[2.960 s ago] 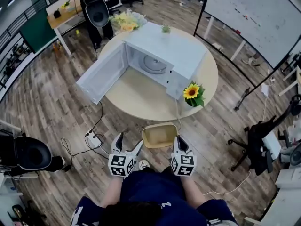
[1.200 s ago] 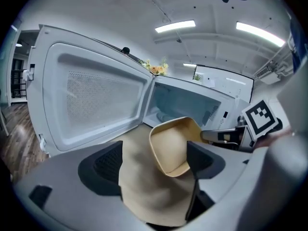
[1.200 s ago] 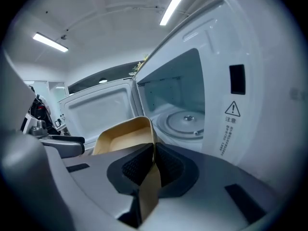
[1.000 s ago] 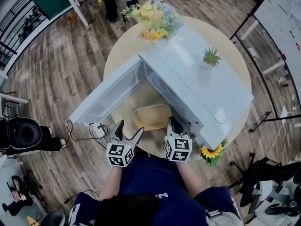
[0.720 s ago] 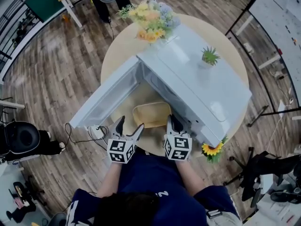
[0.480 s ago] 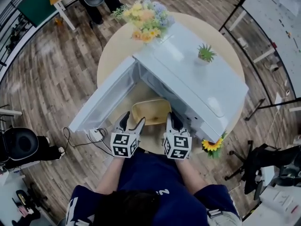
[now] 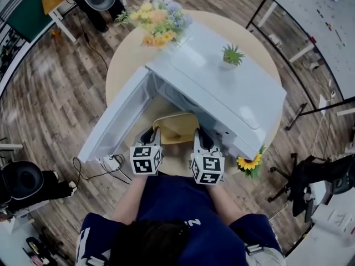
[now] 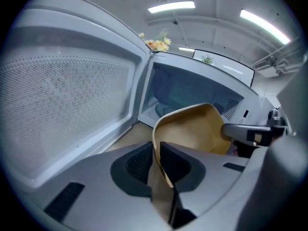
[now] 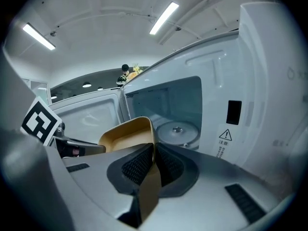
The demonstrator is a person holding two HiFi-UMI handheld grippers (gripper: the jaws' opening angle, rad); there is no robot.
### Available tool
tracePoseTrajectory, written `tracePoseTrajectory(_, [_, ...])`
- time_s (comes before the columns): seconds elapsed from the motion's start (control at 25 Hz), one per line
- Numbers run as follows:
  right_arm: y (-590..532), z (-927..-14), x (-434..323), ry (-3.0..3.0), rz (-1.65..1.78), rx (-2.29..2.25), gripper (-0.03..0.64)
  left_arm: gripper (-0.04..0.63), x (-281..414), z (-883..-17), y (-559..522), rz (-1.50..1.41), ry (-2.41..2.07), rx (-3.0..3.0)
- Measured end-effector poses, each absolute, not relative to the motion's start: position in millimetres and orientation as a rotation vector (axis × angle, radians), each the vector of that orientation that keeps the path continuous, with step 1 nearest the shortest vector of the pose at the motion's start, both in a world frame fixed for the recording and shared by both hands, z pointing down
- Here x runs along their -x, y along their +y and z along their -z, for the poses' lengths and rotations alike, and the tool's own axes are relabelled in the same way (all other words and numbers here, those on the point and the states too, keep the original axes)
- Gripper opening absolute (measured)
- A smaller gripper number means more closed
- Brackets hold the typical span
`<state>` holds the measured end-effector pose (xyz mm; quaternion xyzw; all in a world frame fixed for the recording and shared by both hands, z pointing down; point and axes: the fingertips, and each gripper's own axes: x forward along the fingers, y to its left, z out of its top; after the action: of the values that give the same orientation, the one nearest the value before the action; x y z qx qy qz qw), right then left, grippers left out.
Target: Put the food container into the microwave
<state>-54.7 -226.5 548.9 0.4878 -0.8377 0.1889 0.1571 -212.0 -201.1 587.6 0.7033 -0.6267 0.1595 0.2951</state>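
The food container (image 7: 175, 127), a shallow tan tray, hangs between both grippers just in front of the open white microwave (image 7: 222, 93). My left gripper (image 7: 151, 135) has just been closing, and its pads now pinch the tray's left rim (image 8: 161, 129). On the opposite rim (image 9: 127, 131) my right gripper (image 7: 199, 137) is shut. In the left gripper view the gripper (image 8: 156, 150) faces the cavity (image 8: 187, 93). The right gripper (image 9: 153, 153) looks at the glass turntable (image 9: 177, 131). The microwave door (image 7: 113, 121) stands swung wide to the left.
The microwave sits on a round wooden table (image 7: 125, 60) with a flower bouquet (image 7: 155, 15) at the back. A small green plant (image 7: 233, 54) stands on the microwave and a sunflower (image 7: 249, 162) beside its right corner. A power strip (image 7: 111, 162) lies on the floor.
The left gripper moved right to the tray's left rim and closed on it. Tray and both grippers came closer to the microwave opening; the right grip is unchanged.
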Motion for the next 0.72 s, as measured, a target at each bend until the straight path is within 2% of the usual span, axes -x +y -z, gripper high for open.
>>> tracePoseTrajectory(0.16, [-223, -557, 55, -2.368, -0.574, -1.387, 0.043, 0.023, 218, -587, -207, -0.374, -1.692, -1.780])
tracePoseTrajectory(0.28, [-222, -557, 54, -2.363, -0.549, -1.393, 0.064, 0.017, 215, -583, -213, -0.448, -1.733, -1.802])
tracePoseTrajectory(0.32, [-222, -556, 54, -2.371, -0.552, -1.382, 0.100, 0.018, 214, -581, -214, -0.463, -1.744, -1.814])
tracePoseTrajectory(0.36, [-222, -556, 55, -2.379, -0.562, -1.371, 0.184, 0.017, 212, -580, -216, -0.464, -1.751, -1.819])
tracePoseTrajectory(0.4, [-221, -555, 55, -2.386, -0.571, -1.364, 0.209, 0.017, 211, -578, -218, -0.455, -1.755, -1.818])
tracePoseTrajectory(0.72, [-208, -553, 47, -2.414, -0.587, -1.361, 0.206, 0.017, 210, -562, -243, -0.372, -1.802, -1.801])
